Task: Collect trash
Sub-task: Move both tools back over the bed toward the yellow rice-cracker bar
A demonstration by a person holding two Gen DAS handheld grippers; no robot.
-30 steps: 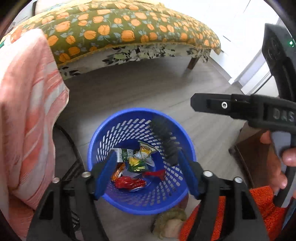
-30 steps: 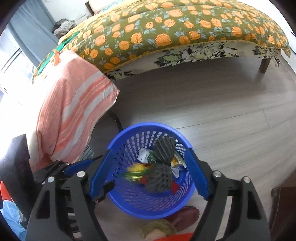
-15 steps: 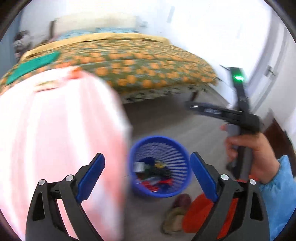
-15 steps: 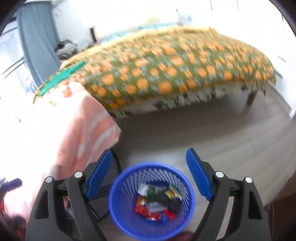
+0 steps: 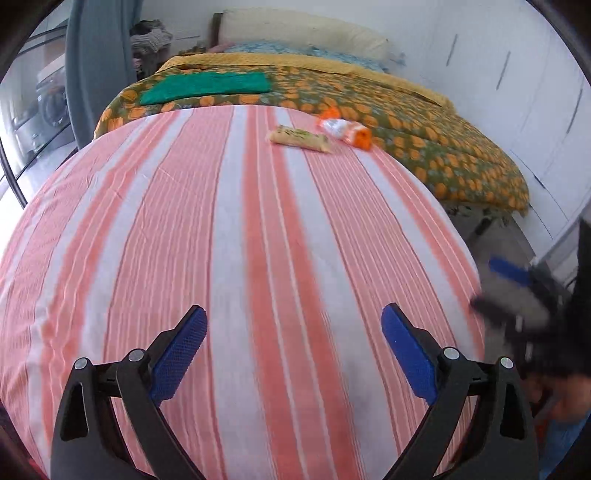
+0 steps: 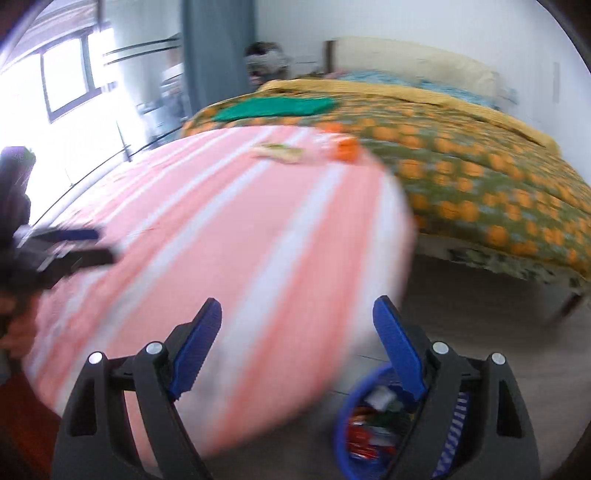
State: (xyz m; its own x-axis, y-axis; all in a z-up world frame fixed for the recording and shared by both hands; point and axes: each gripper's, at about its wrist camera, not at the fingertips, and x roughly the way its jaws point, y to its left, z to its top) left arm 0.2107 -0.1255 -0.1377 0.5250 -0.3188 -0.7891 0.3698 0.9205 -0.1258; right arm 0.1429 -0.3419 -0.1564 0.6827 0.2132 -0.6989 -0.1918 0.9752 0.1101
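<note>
A tan wrapper [image 5: 301,138] and an orange-and-white wrapper [image 5: 345,131] lie at the far end of a pink-striped cloth surface [image 5: 258,240]. My left gripper [image 5: 293,312] hovers over the near part of that cloth, jaws wide open and empty. My right gripper [image 6: 297,302] is open and empty too, above the cloth's right edge; it shows as a blur in the left wrist view [image 5: 517,295]. The blue basket [image 6: 345,417] with several wrappers inside stands on the floor, partly behind the right finger. The two wrappers [image 6: 279,150] appear blurred in the right wrist view.
A bed with an orange-patterned cover [image 5: 443,147] lies beyond the striped cloth, with a green cloth [image 5: 207,86] and a pillow [image 5: 303,33] on it. Grey wood floor [image 6: 480,325] runs between basket and bed. White cupboard doors [image 5: 535,92] stand at right, a curtain [image 5: 99,62] at left.
Both grippers have lifted away from the basket and swung up over the striped cloth. The basket has left the left wrist view. The left jaws have spread wider.
</note>
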